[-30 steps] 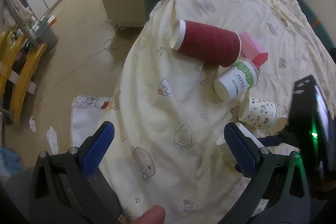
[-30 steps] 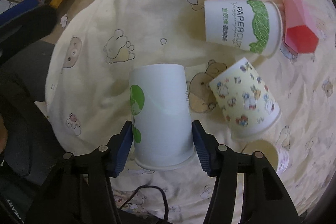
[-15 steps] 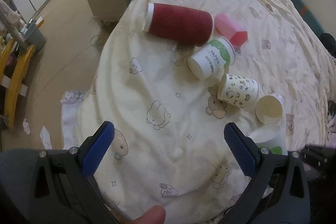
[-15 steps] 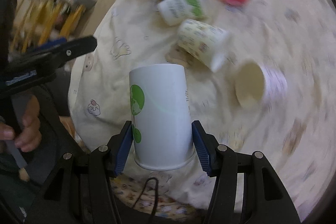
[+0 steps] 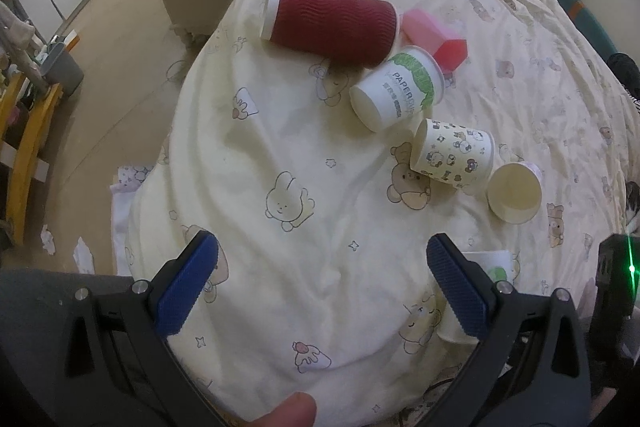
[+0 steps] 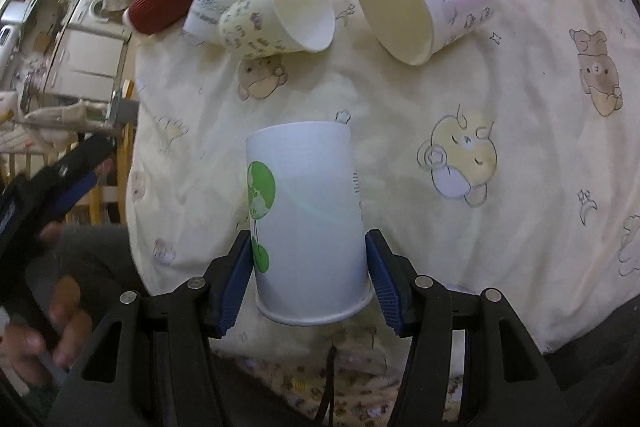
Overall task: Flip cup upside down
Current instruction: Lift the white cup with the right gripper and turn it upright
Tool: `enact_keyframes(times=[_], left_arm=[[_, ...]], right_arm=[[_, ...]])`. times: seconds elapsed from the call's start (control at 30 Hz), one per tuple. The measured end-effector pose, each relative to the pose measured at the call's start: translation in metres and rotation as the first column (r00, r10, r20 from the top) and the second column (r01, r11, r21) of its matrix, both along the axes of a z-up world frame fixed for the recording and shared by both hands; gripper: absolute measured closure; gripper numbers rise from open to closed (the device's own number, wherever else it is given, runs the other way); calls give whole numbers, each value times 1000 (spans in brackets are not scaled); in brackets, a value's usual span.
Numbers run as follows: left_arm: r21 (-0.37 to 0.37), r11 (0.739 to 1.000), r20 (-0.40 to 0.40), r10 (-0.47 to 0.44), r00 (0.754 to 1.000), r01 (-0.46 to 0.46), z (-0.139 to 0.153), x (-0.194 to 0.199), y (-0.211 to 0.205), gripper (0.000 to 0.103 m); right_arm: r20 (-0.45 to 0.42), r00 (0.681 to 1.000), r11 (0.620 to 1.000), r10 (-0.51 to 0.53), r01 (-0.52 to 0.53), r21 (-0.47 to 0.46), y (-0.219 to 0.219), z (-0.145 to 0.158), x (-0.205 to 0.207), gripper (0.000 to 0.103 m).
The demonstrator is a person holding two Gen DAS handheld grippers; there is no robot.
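My right gripper (image 6: 308, 275) is shut on a white paper cup with a green print (image 6: 306, 211). Its blue pads press the cup near the rim, and the closed base points away from the camera. The cup is held over the cream bedspread (image 6: 500, 99). In the left wrist view a small part of this cup (image 5: 494, 265) shows behind the right finger. My left gripper (image 5: 320, 279) is open and empty above the bedspread (image 5: 280, 131).
Several cups lie on their sides on the bed: a dark red ribbed cup (image 5: 328, 21), a white and green paper cup (image 5: 396, 93), a cartoon-print cup (image 5: 452, 155), a pink-print cup (image 5: 514, 193). A pink box (image 5: 434, 37) lies behind them. The bed edge drops to the floor (image 5: 112, 67) at left.
My right gripper has swung round with the cup, so the lying cups now show their open mouths. The left gripper has pulled back and stayed open.
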State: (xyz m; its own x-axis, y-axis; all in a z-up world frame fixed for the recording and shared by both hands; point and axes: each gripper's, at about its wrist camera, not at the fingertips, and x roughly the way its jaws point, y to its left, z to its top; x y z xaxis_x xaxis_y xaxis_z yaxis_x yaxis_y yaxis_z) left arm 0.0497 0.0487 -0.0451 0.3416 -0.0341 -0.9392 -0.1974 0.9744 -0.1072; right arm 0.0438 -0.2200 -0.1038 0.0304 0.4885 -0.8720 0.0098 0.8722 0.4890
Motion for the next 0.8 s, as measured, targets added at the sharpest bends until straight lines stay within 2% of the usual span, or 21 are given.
enact_keyframes(times=[0.13,0.33,0.47,0.67,0.8], left_arm=[[5,1000,0,3,1000,-3,-2,0,1,0],[6,1000,-6,-3,1000,3,-4,0,-1,0],[0,1000,-9,-5,1000,5,-4,0,-2,0],[-3,1000,-1,-12,1000,12,-3,0,-5,0],[10,999,10,-31,999,30,-1,-4,-10,0]], right_arm=[[-11,999,999,-35,35,-5,7,-12,6,41],[-7,1000,1000,0,0,-19,17,-17,6,35],[15,1000,999,6,-6,-33,17,-14,6,16],[54,998,999,29,-27,-44,12,-3,0,15],[138,990,998,40,-33,-51,6,16,-12,15]])
